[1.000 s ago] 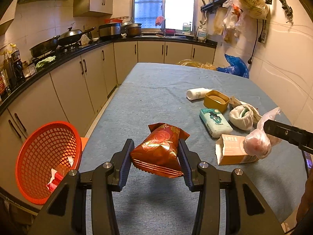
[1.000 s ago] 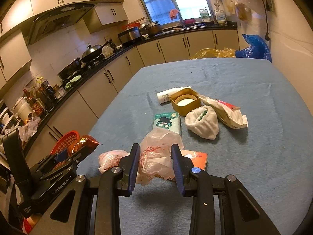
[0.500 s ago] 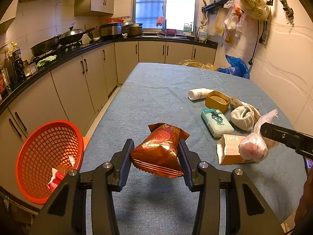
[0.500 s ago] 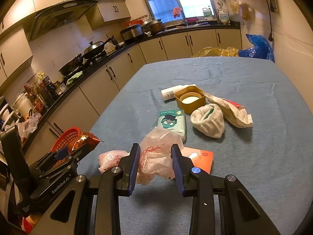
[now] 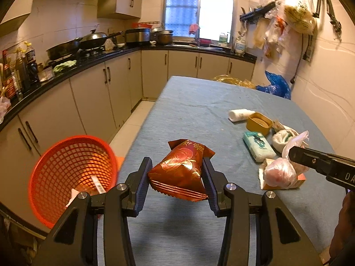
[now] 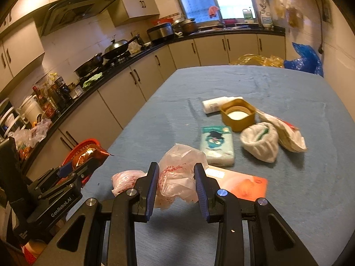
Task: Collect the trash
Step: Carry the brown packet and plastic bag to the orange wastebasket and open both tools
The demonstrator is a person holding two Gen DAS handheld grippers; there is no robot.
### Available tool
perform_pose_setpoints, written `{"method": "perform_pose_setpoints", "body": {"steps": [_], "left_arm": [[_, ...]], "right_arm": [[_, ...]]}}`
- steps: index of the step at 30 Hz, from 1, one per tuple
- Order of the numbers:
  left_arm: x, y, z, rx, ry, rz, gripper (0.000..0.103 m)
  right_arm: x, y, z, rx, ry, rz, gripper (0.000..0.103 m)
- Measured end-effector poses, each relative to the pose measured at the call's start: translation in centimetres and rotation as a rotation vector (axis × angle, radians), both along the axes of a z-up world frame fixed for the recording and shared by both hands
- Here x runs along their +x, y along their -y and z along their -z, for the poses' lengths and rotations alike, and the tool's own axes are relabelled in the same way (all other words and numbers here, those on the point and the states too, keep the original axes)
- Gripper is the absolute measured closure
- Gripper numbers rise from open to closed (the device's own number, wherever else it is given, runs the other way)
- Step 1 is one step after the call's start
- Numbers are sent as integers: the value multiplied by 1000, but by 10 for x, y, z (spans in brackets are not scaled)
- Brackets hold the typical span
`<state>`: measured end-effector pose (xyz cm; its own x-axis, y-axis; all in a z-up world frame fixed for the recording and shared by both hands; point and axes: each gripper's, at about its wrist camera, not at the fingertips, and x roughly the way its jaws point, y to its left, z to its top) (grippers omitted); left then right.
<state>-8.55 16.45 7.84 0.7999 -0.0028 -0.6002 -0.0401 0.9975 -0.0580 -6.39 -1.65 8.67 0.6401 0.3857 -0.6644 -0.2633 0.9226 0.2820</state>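
Kitchen table, lower frame: orange basket (image 5: 73,173) at lower left; my left gripper (image 5: 177,173) pinches a red snack packet (image 5: 180,173) above the blue tablecloth (image 5: 199,110); my right gripper (image 6: 176,181) clamps a crumpled plastic bag (image 6: 179,173) at centre

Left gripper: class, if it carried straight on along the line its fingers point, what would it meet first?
Probably the blue-covered table: the left gripper, shut on the red snack packet, points down over bare cloth. The orange basket sits off-line, though depth is uncertain.
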Motion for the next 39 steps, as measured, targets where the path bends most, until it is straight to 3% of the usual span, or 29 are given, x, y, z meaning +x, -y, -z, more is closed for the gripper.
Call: {"method": "perform_pose_setpoints", "body": {"steps": [25,39], "left_arm": [[-39,-141,-4,-37,25,-309,59],[-42,-181,17,-63,-22,-380,59]], "right_arm": [[24,-149,-11,-58,11,-259,68],[46,-229,-3,-94,6,-330,67]]}}
